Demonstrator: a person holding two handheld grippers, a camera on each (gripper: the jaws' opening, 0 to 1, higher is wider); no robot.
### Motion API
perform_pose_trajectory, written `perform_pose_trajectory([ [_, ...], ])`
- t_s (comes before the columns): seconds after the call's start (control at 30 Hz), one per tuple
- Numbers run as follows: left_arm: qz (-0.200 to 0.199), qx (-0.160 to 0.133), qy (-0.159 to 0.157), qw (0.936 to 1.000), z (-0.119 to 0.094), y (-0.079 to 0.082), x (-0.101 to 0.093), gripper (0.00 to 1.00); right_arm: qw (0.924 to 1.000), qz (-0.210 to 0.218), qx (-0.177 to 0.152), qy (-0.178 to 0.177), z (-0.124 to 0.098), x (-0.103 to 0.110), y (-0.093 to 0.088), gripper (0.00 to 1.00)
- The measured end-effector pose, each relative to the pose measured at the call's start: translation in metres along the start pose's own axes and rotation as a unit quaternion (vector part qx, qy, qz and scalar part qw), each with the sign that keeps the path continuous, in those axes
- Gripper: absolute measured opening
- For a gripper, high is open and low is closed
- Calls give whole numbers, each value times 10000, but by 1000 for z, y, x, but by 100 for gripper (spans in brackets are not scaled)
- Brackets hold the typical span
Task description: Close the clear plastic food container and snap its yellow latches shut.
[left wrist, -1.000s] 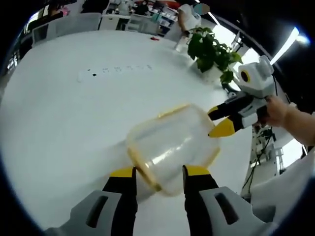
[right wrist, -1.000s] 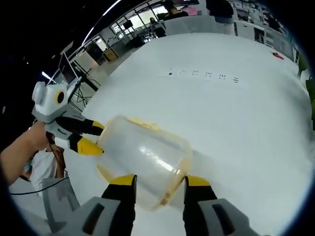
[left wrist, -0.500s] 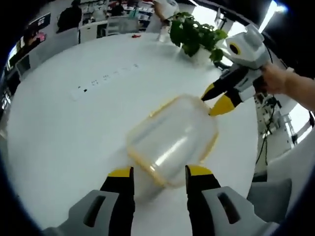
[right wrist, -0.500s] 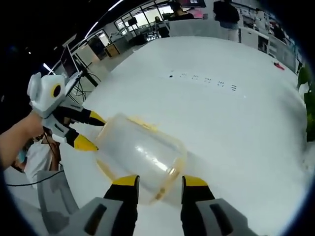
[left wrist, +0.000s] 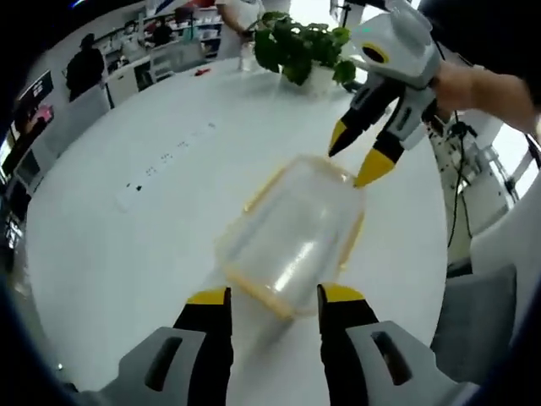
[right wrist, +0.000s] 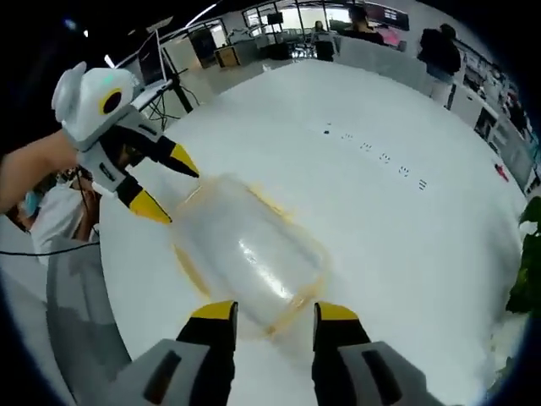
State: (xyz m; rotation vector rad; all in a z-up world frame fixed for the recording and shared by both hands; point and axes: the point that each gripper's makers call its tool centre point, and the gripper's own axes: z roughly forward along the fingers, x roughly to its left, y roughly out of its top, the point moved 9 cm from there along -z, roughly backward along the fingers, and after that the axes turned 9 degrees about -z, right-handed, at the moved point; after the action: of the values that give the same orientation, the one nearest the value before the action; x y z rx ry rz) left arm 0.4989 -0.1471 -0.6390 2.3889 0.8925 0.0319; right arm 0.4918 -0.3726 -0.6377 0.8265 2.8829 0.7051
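The clear plastic container (left wrist: 292, 237) with yellow trim along its rim lies on the white table (left wrist: 101, 254). In the left gripper view its near end sits between the open jaws of my left gripper (left wrist: 270, 298). My right gripper (left wrist: 355, 156) comes in from the upper right, open, with its yellow tips at the far end. In the right gripper view the container (right wrist: 245, 249) runs away from my right gripper (right wrist: 275, 311), and my left gripper (right wrist: 173, 186) straddles its far corner, open. I cannot tell whether any jaw touches the plastic.
A potted plant (left wrist: 300, 46) stands at the table's far edge. A row of sockets (left wrist: 165, 161) (right wrist: 376, 156) lies flat on the table beyond the container. Grey chairs (left wrist: 473, 330) (right wrist: 80, 313) stand beside the table. People and desks are at the back.
Both hands have risen and tilted, so each gripper now points more steeply down at its end of the container. The jaws have stayed open and the container still lies on the table.
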Motion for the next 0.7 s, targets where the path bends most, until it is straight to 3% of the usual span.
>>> perform_pose_trajectory([
  [0.23,303,252,-71,9992,-2,1,-1,38,9990,-426,57,126,0,4,6,34],
  [0.57,704,172,-96,9973,-6,9,1,37,9928,-1158,274,130,4,6,11,35],
  [0.7,970,299,-48,9948,-6,8,1,36,9883,-1479,330,155,5,7,13,34],
])
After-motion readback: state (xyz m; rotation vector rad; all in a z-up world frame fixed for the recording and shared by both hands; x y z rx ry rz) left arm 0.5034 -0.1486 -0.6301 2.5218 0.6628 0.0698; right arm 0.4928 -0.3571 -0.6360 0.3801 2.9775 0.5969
